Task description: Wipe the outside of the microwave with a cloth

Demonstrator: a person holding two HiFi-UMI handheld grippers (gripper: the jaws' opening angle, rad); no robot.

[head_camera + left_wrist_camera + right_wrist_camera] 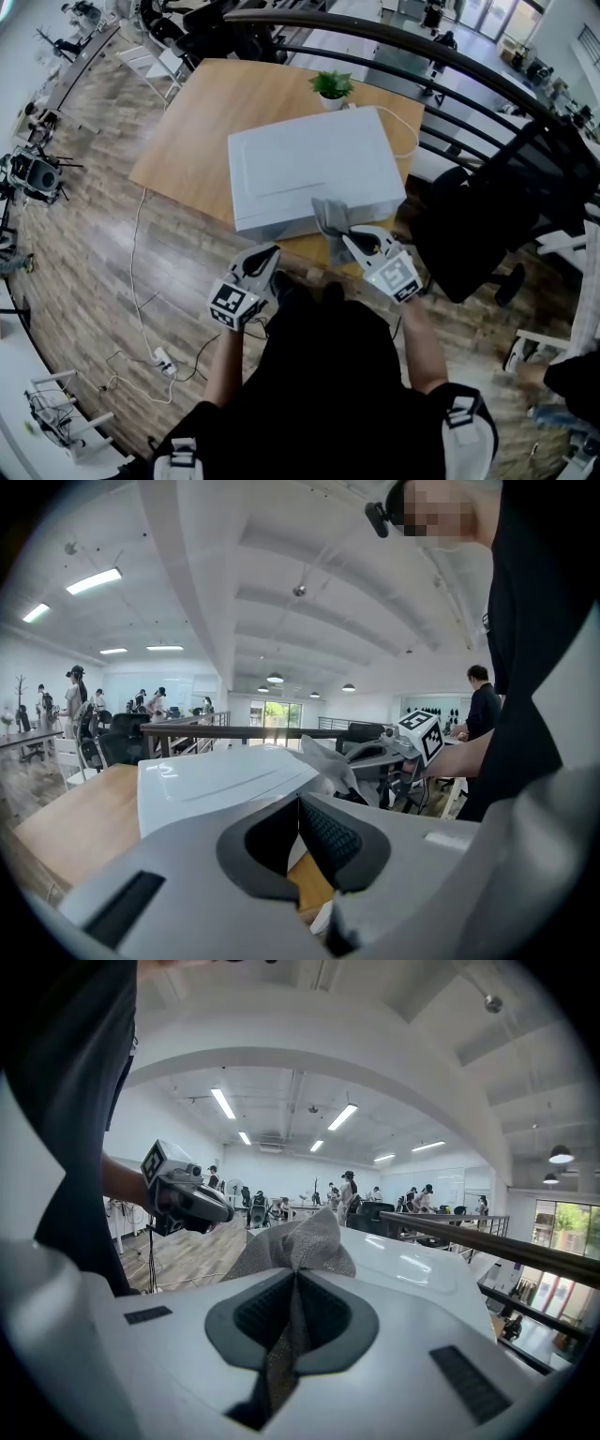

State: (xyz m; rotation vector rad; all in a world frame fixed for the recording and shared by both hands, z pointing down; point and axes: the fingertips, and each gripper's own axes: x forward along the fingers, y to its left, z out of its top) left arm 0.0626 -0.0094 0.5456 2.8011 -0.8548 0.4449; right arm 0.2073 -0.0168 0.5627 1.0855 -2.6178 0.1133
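A white microwave lies on the wooden table, its near edge toward me. My right gripper is shut on a grey cloth, which drapes over the microwave's near right edge. In the right gripper view the cloth bunches up ahead of the closed jaws, with the microwave just behind it. My left gripper hangs shut and empty in front of the microwave's near side; its view shows the microwave and the cloth.
A small potted plant stands behind the microwave, and a white cable runs off its right side. A dark railing curves along the right. A black office chair stands right of me. Cables and a power strip lie on the wooden floor at left.
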